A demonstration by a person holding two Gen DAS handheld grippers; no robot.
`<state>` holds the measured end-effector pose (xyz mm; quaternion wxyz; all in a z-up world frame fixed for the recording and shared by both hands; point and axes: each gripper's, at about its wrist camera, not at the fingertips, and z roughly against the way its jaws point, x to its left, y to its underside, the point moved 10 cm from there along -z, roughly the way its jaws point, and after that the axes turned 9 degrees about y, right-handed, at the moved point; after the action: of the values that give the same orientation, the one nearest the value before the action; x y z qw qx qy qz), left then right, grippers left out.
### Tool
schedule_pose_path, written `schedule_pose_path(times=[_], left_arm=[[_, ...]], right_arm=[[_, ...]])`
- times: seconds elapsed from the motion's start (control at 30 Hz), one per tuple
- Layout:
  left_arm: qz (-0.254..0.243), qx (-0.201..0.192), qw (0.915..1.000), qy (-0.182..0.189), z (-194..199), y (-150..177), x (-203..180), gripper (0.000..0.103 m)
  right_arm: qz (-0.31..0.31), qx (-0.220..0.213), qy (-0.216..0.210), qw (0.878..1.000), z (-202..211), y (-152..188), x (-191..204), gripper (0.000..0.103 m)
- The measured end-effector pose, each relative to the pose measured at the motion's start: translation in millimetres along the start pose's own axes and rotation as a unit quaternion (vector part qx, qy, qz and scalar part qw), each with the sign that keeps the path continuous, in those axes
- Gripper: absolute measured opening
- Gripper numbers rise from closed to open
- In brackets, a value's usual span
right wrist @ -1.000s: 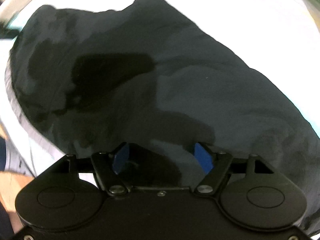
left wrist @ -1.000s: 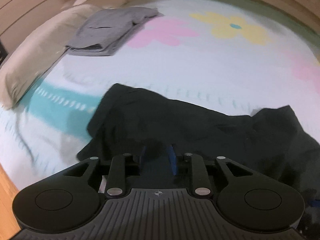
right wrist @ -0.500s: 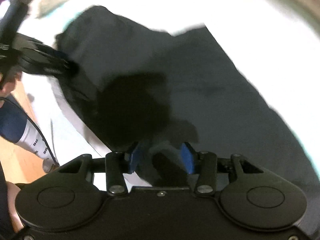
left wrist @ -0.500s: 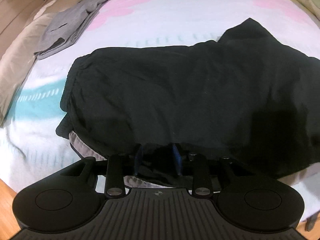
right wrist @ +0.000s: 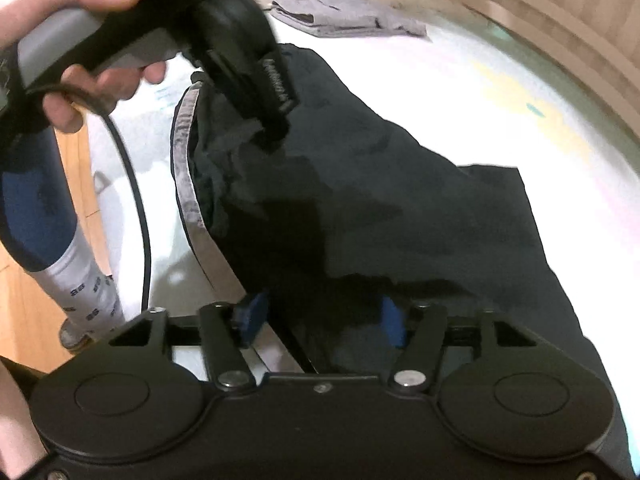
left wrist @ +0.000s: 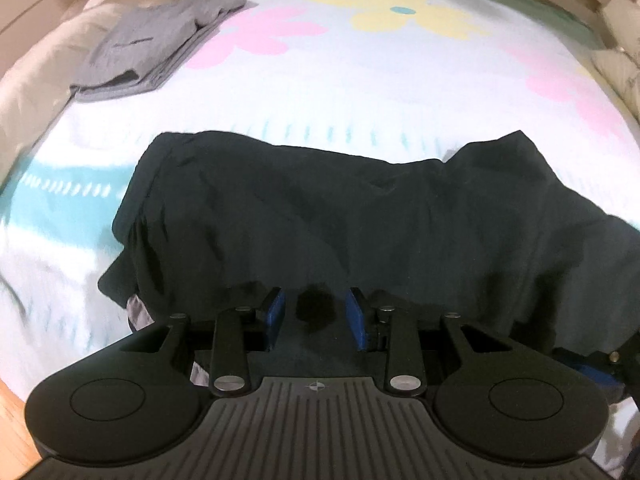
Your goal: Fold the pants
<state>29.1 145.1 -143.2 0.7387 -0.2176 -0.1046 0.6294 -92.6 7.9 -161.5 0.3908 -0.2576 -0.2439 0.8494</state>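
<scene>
Black pants (left wrist: 340, 216) lie folded over on the bed, with a grey inner waistband (right wrist: 192, 200) along the near left edge. My left gripper (left wrist: 316, 318) sits low on the near edge of the cloth, its blue pads apart with dark fabric between them. In the right wrist view the left gripper (right wrist: 272, 132) presses down on the pants near the waistband. My right gripper (right wrist: 320, 318) is open over the near edge of the pants (right wrist: 380, 208), its blue pads wide apart.
Folded grey pants (left wrist: 156, 52) lie at the far left of the flowered bed sheet (left wrist: 380, 80), next to a beige pillow (left wrist: 36, 80). The wooden floor (right wrist: 24, 312) and the person's leg (right wrist: 52, 240) are left of the bed.
My right gripper has opened and let go of the cloth. The left gripper's pads have spread apart. The pants now lie lower and bunched on the bed.
</scene>
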Motion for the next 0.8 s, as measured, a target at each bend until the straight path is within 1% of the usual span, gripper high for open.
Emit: schedule_pose_path(times=[0.07,0.17,0.27,0.3,0.33,0.37,0.43,0.5,0.53,0.63,0.67,0.73,0.8], left_arm=[[-0.005,0.002,1.0000,0.004,-1.3,-0.9,-5.7,0.033],[0.004,0.006,0.9998,0.016,-3.1,-0.4,-5.5,0.033],[0.010,0.009,0.9998,0.017,-3.9,0.3,-2.6,0.033],[0.011,0.010,0.9998,0.017,-4.4,-0.2,-2.3,0.033],[0.012,0.010,0.9997,0.017,-4.5,-0.4,-2.1,0.033],[0.013,0.009,0.9997,0.017,-5.7,-1.5,-2.2,0.033],[0.014,0.003,0.9998,0.017,-4.7,-3.3,-2.8,0.033],[0.012,-0.006,0.9998,0.015,-1.6,-5.8,-3.6,0.033],[0.010,-0.010,0.9998,0.014,-0.9,-6.9,-4.6,0.033],[0.005,-0.015,0.9998,0.011,-2.2,-9.5,-6.2,0.033],[0.005,-0.013,0.9999,0.008,-4.7,-9.1,-6.2,0.033],[0.009,0.000,1.0000,-0.001,-11.2,-5.7,-3.5,0.033],[0.018,0.034,0.9991,-0.016,-22.7,5.6,2.7,0.033]], right_arm=[[0.014,-0.005,0.002,1.000,1.2,-1.5,4.1,0.068],[0.026,-0.016,-0.001,1.000,4.6,-2.9,11.0,0.067],[0.046,-0.022,0.010,0.999,2.5,-2.5,13.4,0.060],[0.051,-0.020,0.013,0.998,1.2,-1.9,13.7,0.053],[0.056,-0.016,0.014,0.998,-1.0,-1.3,14.0,0.043],[0.058,-0.012,0.013,0.998,-2.9,-0.9,14.0,0.037],[0.061,-0.007,0.018,0.998,-4.9,-0.4,12.7,0.007],[0.066,-0.014,0.020,0.998,1.1,-2.6,10.2,0.007],[0.067,-0.018,0.010,0.998,5.9,-1.5,10.8,0.006],[0.056,-0.013,-0.041,0.998,19.5,2.9,15.6,0.006],[0.056,-0.009,-0.051,0.997,20.8,6.5,18.1,0.006],[0.067,-0.002,-0.048,0.997,17.4,14.7,21.6,0.006],[0.082,0.009,-0.042,0.996,13.3,22.4,24.1,0.007]])
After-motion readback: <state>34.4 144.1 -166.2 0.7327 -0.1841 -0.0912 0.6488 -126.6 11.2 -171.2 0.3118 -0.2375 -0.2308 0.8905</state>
